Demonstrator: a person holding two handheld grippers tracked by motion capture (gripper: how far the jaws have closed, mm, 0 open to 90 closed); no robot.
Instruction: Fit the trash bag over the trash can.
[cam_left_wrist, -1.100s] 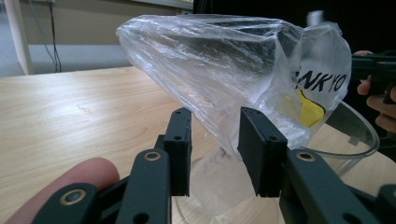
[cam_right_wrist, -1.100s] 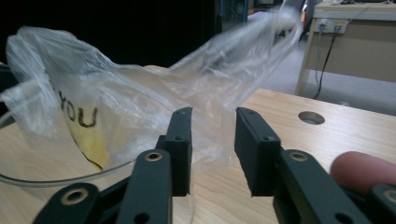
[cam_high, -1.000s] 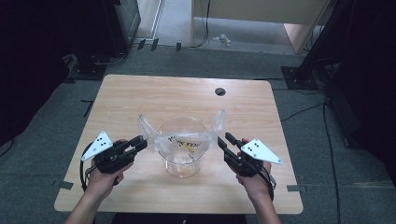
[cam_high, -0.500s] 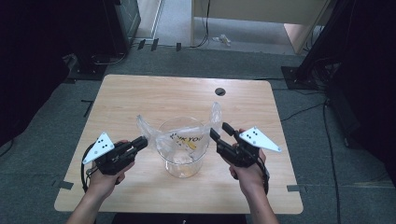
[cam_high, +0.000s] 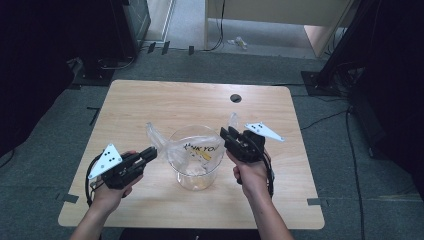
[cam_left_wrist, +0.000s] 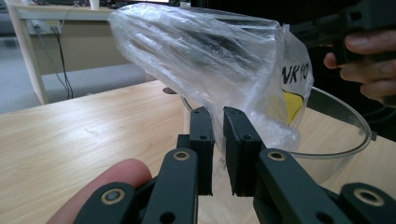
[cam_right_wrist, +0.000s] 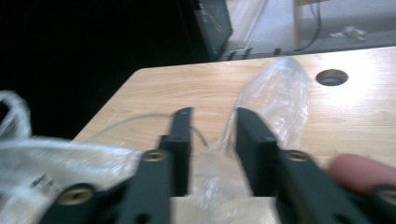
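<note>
plainly the plastic bag is thin, light, crinkly film, soft and slippery, draped inside the clear glass bowl at the middle of the wooden table, its handle ears sticking out on both sides. i judge the ears the best hold, taken deep between the pads. the bowl looks rigid and breakable, so pull gently. the left gripper is clamped on the near ear. the right gripper has just been closing, film between its jaws, a gap remaining.

clear plastic bag, black hand-held grippers
</note>
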